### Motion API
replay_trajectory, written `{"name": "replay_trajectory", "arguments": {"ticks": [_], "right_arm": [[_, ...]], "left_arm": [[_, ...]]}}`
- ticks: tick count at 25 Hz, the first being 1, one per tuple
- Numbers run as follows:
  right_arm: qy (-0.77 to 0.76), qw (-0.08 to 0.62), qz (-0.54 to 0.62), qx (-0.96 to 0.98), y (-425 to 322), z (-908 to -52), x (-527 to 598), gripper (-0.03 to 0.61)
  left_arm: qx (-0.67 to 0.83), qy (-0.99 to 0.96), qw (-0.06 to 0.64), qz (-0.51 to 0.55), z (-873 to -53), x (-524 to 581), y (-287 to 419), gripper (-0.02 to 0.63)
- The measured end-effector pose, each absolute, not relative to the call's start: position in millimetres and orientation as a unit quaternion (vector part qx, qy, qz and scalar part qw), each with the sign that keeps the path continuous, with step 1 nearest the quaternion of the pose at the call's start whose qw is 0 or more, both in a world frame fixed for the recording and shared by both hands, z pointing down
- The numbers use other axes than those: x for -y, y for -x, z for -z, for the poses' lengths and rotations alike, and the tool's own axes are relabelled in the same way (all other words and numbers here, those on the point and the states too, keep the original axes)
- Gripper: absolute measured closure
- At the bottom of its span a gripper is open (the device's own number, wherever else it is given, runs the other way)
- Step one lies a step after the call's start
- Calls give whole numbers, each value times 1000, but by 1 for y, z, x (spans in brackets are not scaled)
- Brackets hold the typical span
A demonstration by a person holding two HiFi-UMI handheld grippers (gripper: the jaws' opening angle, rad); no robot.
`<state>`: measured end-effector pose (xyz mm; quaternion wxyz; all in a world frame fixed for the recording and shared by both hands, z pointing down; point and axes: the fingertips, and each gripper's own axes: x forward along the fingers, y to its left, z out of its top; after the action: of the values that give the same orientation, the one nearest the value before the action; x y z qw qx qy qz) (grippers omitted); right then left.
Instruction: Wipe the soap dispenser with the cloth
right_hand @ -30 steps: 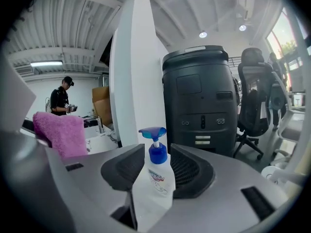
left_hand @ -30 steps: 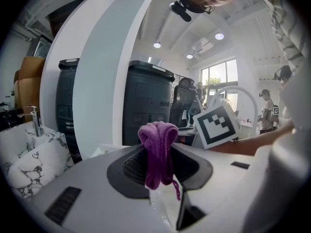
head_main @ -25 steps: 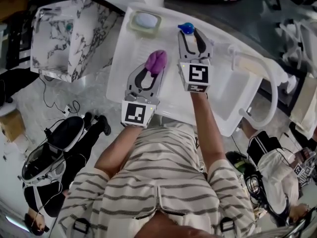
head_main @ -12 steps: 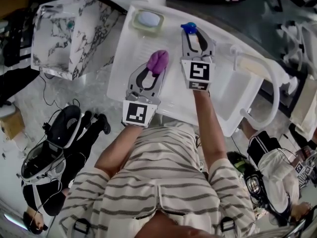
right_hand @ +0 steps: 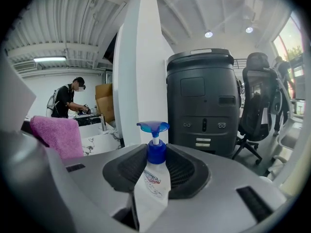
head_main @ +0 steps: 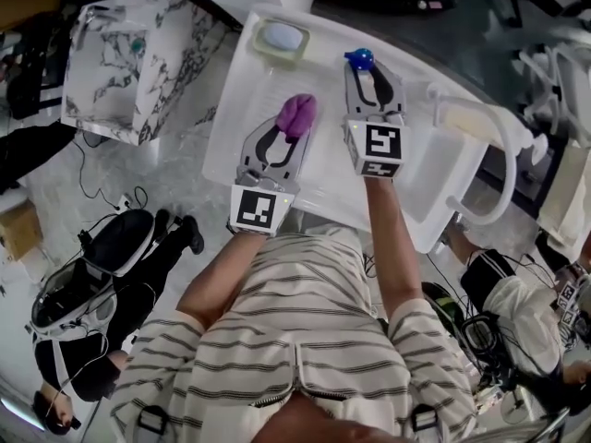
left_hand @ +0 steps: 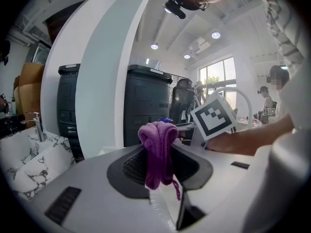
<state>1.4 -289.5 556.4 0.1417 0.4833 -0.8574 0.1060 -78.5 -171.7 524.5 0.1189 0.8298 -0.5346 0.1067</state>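
The right tongs (head_main: 367, 70) are closed on the soap dispenser (right_hand: 152, 181). The clear bottle with its printed label sits upright between the two dark pads, which press on both of its sides. The blue pump head (right_hand: 153, 126) stands up above the tips. The left tongs (head_main: 292, 133) are clamped on the purple cloth (left_hand: 158, 149). It is bunched into a knot at the tips, and a fold and a loose thread hang down between the pads.

In the head view the two tools lie side by side over the white counter (head_main: 238, 127), both pointing away from the person. The dispenser reaches a little farther out than the cloth. The cloth is to the left of the dispenser, near it but not touching. In the right gripper view it shows as a purple lump at the left edge, level with the bottle. In the left gripper view a bit of the blue pump shows just behind the cloth. Each tool carries its marker cube, the left marker cube (head_main: 257, 210) and the right marker cube (head_main: 381, 146), close to the person's striped shirt (head_main: 295, 340).

At the far end of the counter sits a pale green dish (head_main: 282, 37). To the right is a sunken sink (head_main: 443, 169) with a white arched faucet (head_main: 503, 137). A marble-patterned basin (head_main: 120, 63) stands left of the counter.
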Motion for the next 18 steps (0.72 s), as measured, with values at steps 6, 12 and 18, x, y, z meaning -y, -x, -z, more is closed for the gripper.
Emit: {"name": "replay_trajectory", "arguments": {"ticks": [6,12,18], "right_arm": [[-479,123,-100,863,-7,-524,269,448],[-474,106,-97,868,-14,-493,244,448],[-470,95,-90,873,-16,-462,214,448]], "left_arm": [[524,-838,112,-100,-508,160,75,497],[509,-850,101,-93,-490,153,68,495],[495,-860,85,-86,-469,138,63,496]]}}
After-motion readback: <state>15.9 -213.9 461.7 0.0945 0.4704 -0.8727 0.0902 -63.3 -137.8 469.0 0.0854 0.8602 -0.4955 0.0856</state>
